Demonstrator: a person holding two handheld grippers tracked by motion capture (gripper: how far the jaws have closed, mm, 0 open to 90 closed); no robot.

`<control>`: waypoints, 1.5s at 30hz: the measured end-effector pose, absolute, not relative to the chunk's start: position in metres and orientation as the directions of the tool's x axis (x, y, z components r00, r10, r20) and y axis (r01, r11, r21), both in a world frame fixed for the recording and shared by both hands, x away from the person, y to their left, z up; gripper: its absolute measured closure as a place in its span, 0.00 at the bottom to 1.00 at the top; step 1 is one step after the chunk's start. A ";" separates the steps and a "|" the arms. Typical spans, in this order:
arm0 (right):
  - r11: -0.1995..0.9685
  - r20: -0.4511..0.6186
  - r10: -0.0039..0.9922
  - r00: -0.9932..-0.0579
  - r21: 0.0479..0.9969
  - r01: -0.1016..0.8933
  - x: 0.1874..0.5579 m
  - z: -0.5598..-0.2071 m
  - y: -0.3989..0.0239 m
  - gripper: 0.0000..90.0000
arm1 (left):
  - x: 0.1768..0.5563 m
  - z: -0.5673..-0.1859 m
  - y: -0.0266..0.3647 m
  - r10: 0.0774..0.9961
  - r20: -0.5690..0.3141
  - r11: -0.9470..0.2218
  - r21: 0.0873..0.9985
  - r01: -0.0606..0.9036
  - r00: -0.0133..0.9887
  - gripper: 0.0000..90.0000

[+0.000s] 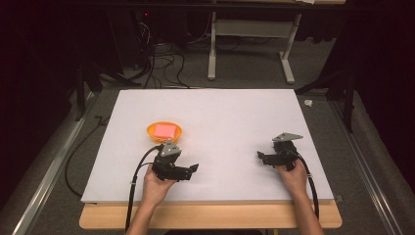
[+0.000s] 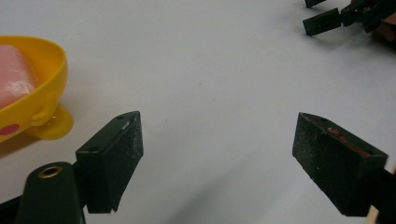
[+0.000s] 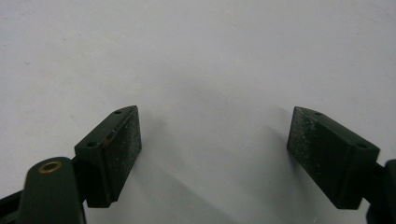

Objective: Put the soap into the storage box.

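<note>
Bare white tabletop [image 1: 220,112] w/ nothing lying btwn the grippers, the orange bowl [image 1: 164,130] holding a pink block [image 1: 164,130] is sitting just beyond the left gripper [image 1: 193,167], its jaws spread & empty, while the right gripper [image 1: 260,155], also spread, is resting well apart.

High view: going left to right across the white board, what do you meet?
Orange bowl holding a pink block → left gripper, jaws open with nothing between them → bare white board → right gripper, jaws open with nothing between them.
</note>
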State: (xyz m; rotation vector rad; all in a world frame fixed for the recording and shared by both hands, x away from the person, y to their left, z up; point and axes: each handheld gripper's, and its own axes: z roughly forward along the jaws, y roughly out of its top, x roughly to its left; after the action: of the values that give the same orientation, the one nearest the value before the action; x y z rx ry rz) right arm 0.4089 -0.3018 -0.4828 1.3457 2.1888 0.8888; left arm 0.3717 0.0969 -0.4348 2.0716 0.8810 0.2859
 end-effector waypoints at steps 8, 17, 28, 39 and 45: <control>0.327 -0.021 0.896 -0.444 0.706 0.628 0.409 -0.483 -0.302 0.20 | 0.369 -0.445 0.086 0.677 -0.082 -0.404 0.789 0.463 0.731 0.21; 0.328 -0.021 0.896 -0.444 0.706 0.628 0.409 -0.483 -0.302 0.20 | 0.374 -0.453 0.078 0.673 -0.091 -0.406 0.784 0.470 0.734 0.22; 0.326 -0.020 0.897 -0.443 0.707 0.628 0.409 -0.483 -0.302 0.20 | 0.380 -0.464 0.071 0.678 -0.081 -0.421 0.772 0.476 0.731 0.22; 0.328 -0.022 0.896 -0.444 0.707 0.626 0.409 -0.483 -0.302 0.20 | 0.384 -0.473 0.063 0.684 -0.071 -0.433 0.762 0.482 0.726 0.23; 0.328 -0.022 0.896 -0.444 0.707 0.626 0.409 -0.483 -0.302 0.20 | 0.387 -0.480 0.059 0.689 -0.057 -0.449 0.749 0.487 0.723 0.23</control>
State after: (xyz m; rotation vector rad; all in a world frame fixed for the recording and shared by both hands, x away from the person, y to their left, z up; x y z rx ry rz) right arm 0.4089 -0.3017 -0.4828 1.3435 2.1887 0.8894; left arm 0.3873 0.0588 -0.4796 2.1367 0.8872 0.3271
